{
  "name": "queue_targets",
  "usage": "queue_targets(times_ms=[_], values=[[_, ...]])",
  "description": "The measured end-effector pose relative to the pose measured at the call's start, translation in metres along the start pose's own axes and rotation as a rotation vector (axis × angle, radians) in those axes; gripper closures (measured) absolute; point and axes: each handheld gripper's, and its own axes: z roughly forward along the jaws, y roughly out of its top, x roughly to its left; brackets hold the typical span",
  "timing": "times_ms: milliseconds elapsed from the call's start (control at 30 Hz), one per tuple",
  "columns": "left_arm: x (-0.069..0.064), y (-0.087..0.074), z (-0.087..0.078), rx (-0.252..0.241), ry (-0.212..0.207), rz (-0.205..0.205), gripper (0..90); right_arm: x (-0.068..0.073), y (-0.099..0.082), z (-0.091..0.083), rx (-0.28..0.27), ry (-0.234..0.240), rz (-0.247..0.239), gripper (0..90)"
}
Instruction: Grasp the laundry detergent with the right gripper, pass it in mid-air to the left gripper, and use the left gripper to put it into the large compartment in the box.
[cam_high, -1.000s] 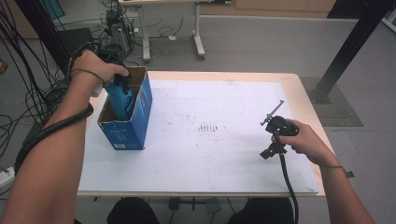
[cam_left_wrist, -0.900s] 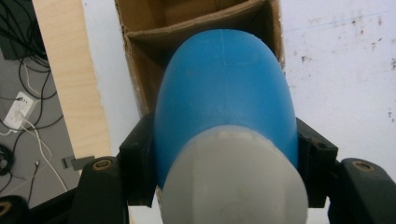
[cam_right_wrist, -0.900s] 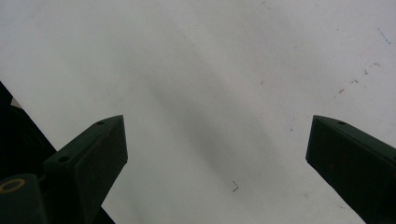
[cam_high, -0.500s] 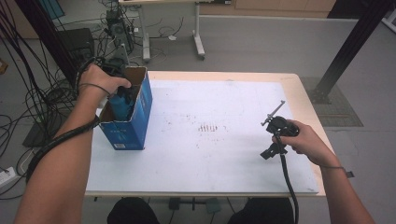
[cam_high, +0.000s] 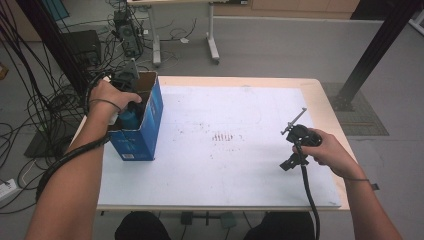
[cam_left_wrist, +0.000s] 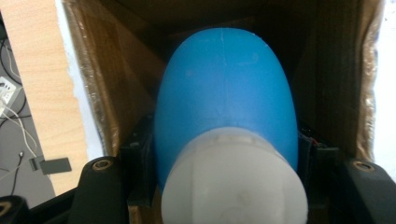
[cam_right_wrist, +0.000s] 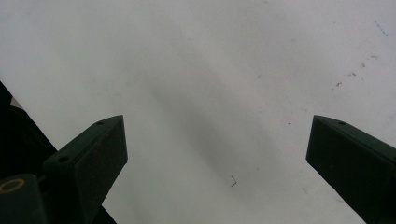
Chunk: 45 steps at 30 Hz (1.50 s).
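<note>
Since the blue bottle (cam_left_wrist: 224, 102) is already down inside the cardboard box (cam_high: 145, 125), the packing job looks mostly done; what seems left is letting go and pulling the hand out. In the left gripper view the left gripper (cam_left_wrist: 224, 186) has its jaws clamped on both sides of the bottle, just past the white cap (cam_left_wrist: 233, 182), so it is gripping the bottle, not released yet. The bottle points bottom-first into the box, brown inner walls close around it. Whether it touches the box floor I cannot tell, too dark down there.

The box stands upright at the left edge of the table (cam_high: 240, 185), top flaps open, blue outside. In the high view the left hand (cam_high: 112, 102) sits over the opening with a bit of blue showing under it. Nothing else visible inside the box.

The right gripper (cam_right_wrist: 215, 154) is open, jaws spread wide, nothing between them, just bare white tabletop. In the high view the right hand (cam_high: 327, 150) holds it low over the table's right side, well apart from the box.
</note>
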Motion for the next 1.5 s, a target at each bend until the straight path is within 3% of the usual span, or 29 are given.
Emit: queue_targets(times_ms=[1500], values=[[0.0011,-0.0024,0.0007,-0.023,-0.005,-0.014,37.6,0.0005,0.0006,0.0005,-0.010,0.005,0.001,5.1]])
